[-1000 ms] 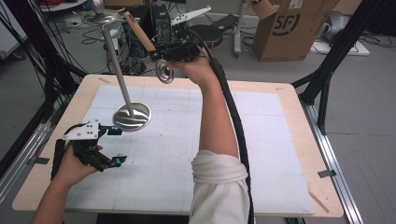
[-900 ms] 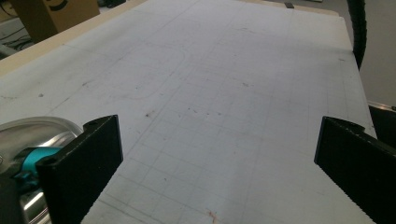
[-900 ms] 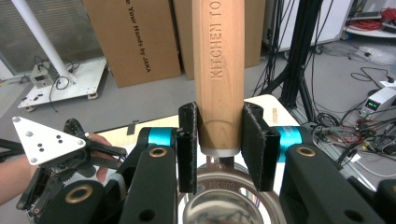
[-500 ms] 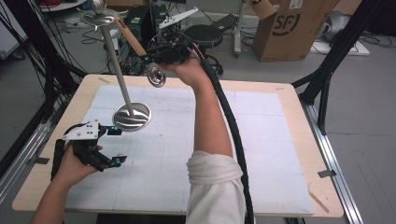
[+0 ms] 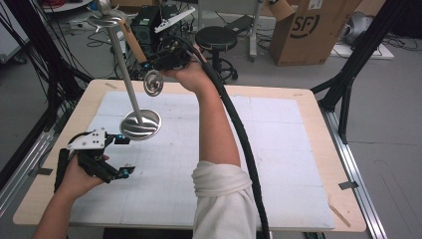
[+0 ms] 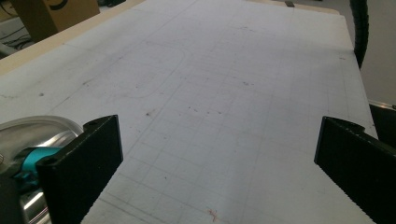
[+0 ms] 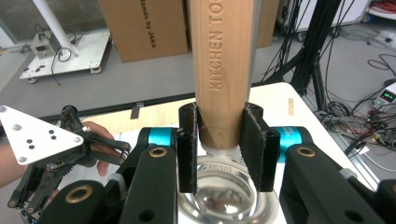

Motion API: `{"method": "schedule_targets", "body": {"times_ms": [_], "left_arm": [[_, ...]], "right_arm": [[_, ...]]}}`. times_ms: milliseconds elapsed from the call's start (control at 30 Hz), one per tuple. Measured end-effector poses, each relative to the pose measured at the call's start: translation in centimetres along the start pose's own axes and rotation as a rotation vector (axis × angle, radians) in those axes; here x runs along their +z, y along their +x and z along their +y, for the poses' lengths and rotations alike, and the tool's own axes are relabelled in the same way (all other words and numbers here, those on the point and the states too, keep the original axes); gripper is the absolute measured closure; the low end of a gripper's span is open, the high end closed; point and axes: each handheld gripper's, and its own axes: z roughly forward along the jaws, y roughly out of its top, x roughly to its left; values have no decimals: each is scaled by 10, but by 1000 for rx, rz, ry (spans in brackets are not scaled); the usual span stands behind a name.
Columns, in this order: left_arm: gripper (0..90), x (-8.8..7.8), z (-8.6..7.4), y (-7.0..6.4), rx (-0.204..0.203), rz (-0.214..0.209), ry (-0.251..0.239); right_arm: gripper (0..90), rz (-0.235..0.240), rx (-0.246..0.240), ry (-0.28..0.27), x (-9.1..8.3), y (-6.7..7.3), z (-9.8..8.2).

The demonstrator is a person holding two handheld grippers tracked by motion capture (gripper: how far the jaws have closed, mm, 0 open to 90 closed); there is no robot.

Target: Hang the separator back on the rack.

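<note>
**As the ladle neared the stand, the grip held firm**

While the left gripper (image 5: 124,155) sat idle on the desk (image 5: 303,102), we watched the right gripper (image 5: 166,60) carry the ladle (image 5: 153,82) leftward along the far edge. A second before, it had hung farther right; now its steel bowl dangled just beside the stand (image 5: 127,79), whose round base stood on the white mat.

We saw the right fingers (image 7: 254,140) clamped hard on the wooden handle, just above the bowl. The handle rose tilted past them toward the stand's top disc. That grip had not changed through the move.

The left fingers (image 6: 88,163) stood wide apart and held nothing. Between them we saw bare mat, with the stand's base just beside one of them.

We judged the shift an approach — the ladle was being brought up to the stand, likely to hang there. It was still in the air and apart from the pole, so the hanging itself remained to be done.
</note>
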Motion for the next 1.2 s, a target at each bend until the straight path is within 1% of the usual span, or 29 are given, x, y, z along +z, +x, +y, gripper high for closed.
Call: {"method": "schedule_targets", "body": {"times_ms": [233, 367, 400, 467, 533, 600, 633, 667, 800, 833, 900, 967, 1000, 1067, 1100, 1133, 1167, 1200], "left_arm": [[16, 0, 0, 0, -6, -2, -1], [16, 0, 0, 0, -5, -3, -3], [16, 0, 0, 0, -4, -3, -1], [16, 0, 0, 0, -6, -2, -2], [16, 0, 0, 0, -6, -2, -1], [16, 0, 0, 0, -2, -3, 3], [16, 1, 0, 0, -3, -3, 3], [16, 1, 0, 0, -4, -2, 3], [16, 0, 0, 0, -2, -1, 4], [16, 0, 0, 0, -2, 0, 2], [16, 0, -1, 0, -9, 1, 3], [16, 2, -1, 1, -10, 9, 11], [16, 2, -1, 1, -9, 9, 16], [16, 2, -1, 1, -9, 12, 19], [16, 2, -1, 0, -7, 10, 18], [16, 2, -1, 0, -5, 9, 19], [16, 2, -1, 0, -5, 10, 19], [16, 2, -1, 0, -8, 12, 19]], "right_arm": [[685, 0, -2, 18, 8, -1, -1], [674, -2, 1, 13, 9, -2, -1], [657, -4, 3, 13, 9, -2, -1], [593, -15, 7, 0, 8, -2, -1], [542, -33, 5, 2, 7, -2, -1], [528, -31, 8, 13, 5, -2, -2], [518, -35, 3, 21, 4, -2, -2], [509, -42, 10, 24, 3, -1, -2], [467, -46, -3, 42, -1, 1, -2], [460, -50, 4, 50, -3, 3, -3], [440, -51, -5, 61, -5, 5, -4], [432, -51, -12, 67, -7, 8, -7], [431, -54, -24, 77, -8, 10, -9], [424, -52, -27, 90, -10, 13, -13], [418, -58, -35, 96, -11, 13, -15], [417, -60, -24, 110, -14, 15, -17], [414, -63, -29, 103, -16, 14, -19], [399, -59, -16, 108, -19, 15, -22]]}}
